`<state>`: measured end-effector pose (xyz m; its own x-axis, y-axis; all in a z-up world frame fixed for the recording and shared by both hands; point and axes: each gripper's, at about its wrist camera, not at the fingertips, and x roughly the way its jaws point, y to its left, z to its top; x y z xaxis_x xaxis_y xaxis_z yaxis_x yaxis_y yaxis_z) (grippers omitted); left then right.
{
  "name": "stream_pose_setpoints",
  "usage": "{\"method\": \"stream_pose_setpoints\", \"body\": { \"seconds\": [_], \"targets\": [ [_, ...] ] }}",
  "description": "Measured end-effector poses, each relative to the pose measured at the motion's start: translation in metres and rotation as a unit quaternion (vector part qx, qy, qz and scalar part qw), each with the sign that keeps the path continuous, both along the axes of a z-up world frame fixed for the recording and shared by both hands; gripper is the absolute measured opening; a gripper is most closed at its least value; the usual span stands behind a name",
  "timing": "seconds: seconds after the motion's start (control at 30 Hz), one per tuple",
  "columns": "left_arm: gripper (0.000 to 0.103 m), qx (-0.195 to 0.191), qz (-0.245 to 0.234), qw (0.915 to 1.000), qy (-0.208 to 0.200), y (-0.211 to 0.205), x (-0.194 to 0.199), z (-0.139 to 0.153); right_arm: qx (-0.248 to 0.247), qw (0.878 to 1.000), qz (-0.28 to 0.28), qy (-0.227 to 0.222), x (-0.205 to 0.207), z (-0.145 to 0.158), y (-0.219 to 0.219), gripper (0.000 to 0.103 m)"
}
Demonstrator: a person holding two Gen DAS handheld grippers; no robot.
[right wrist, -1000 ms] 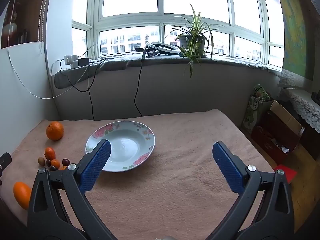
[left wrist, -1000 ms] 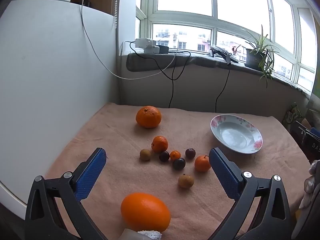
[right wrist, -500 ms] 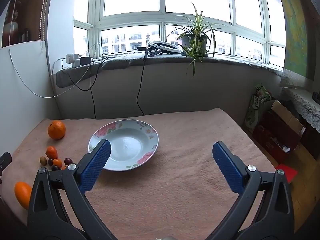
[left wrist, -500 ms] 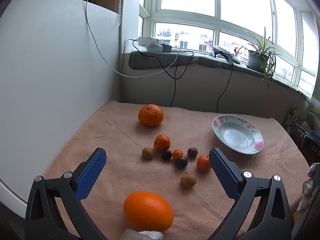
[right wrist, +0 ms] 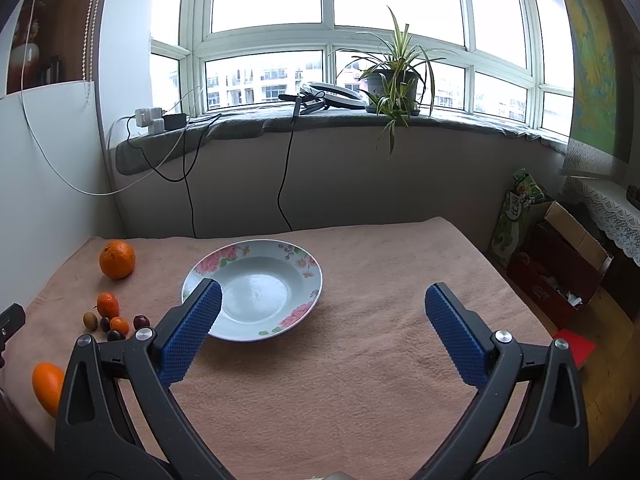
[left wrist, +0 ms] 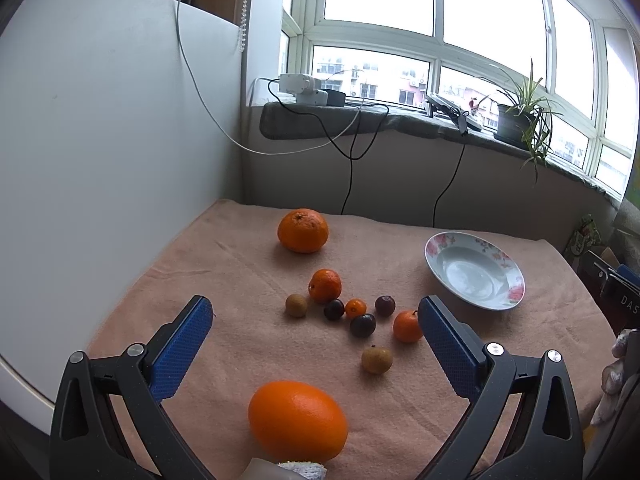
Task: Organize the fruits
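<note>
left gripper: blue pads spread wide, nothing between them, held above the near edge of the pink cloth. a pale, textured scrap at the very bottom of the left view is cut off by the frame; what it is cannot be told.

large oval orange: nearest fruit, lying on the cloth just ahead of the left gripper; in the right view only half of it shows, the rest behind the gripper's black frame.

small brown fruit: alone, a little beyond the oval orange. kind not clear at this size.

cluster of small fruits, mid-cloth: tangerine partly hidden behind the left gripper's right pad; three dark plum-like fruits; tiny orange fruit; second brown fruit; mid-sized mandarin at the back. several of them touching or nearly so.

round orange: farthest fruit, apart from the cluster, near the back of the cloth.

right gripper: pads spread wide, holding nothing, raised over bare cloth.

plate: white with pink flowers on the rim, nothing in it; its near left edge hidden behind the right gripper's left pad. all fruit lies on the cloth to its left, none touching it.

a hand, edge of the left view, cut off and blurred.

windowsill: potted plant, chargers and cables.
</note>
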<state>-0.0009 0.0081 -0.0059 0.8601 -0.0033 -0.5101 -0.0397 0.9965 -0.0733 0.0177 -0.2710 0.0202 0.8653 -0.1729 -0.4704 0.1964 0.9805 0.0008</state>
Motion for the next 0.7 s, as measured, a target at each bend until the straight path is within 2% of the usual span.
{"method": "stream_pose_setpoints", "body": {
  "seconds": [0.7],
  "targets": [
    [0.102, 0.0, -0.001, 1.0, 0.002, -0.0013, -0.0017, 0.0005, 0.005, 1.0, 0.002, 0.004, -0.0015, -0.0028, 0.0008, 0.103]
  ]
}}
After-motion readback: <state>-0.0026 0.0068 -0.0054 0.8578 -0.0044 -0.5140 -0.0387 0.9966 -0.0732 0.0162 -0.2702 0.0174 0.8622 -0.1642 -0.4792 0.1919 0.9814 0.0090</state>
